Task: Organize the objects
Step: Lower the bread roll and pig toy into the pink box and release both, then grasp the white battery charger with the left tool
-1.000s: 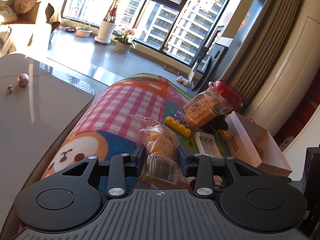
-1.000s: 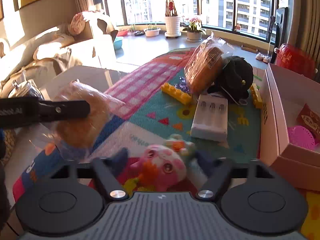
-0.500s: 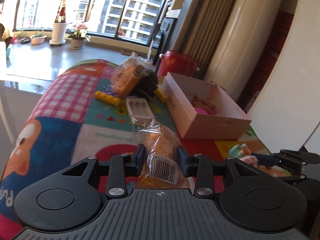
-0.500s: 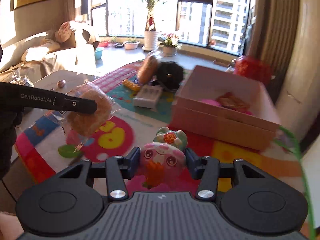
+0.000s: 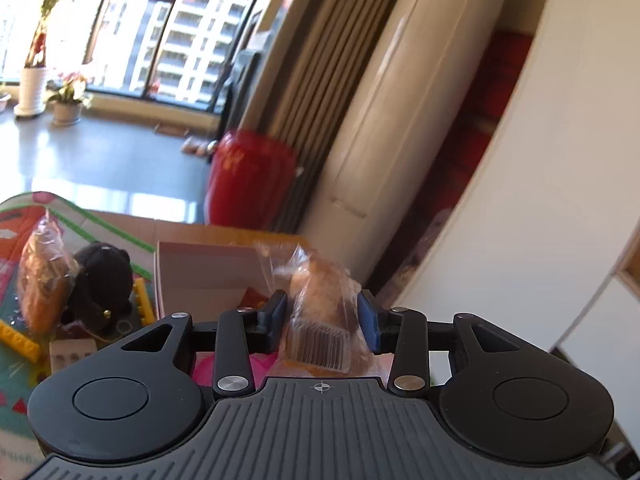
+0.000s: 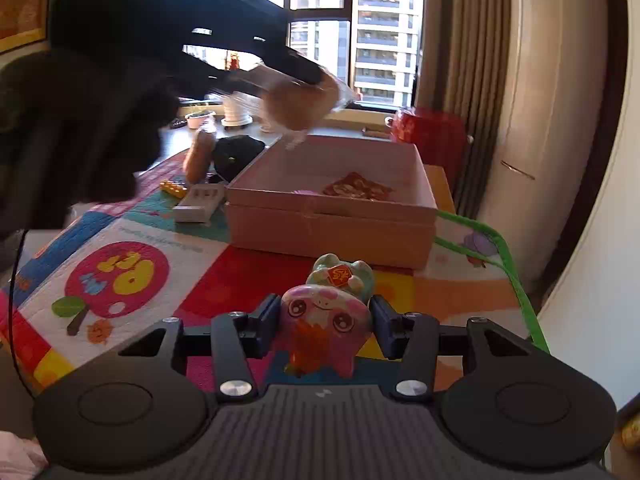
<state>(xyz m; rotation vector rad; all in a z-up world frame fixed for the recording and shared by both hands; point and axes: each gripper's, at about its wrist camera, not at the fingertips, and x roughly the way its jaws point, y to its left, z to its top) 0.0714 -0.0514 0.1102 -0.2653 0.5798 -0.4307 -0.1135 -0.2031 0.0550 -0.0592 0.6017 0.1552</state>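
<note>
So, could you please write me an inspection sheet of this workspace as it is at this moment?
Surface: colourful play mat, lying flat.
Job's things: open pink box holding a red packet; wrapped bun; pink toy.
Clutter: second wrapped bread, black plush, yellow brick, white case.
Grippers: left hand-held gripper is over the box, its jaws just easing open, with the bun between them and the wrapper at both pads; right hand-held gripper has just closed on the toy, short of the box.
Cables: thin black cable at the mat's left edge.
Surroundings: red container, curtain, window, potted plants.
</note>
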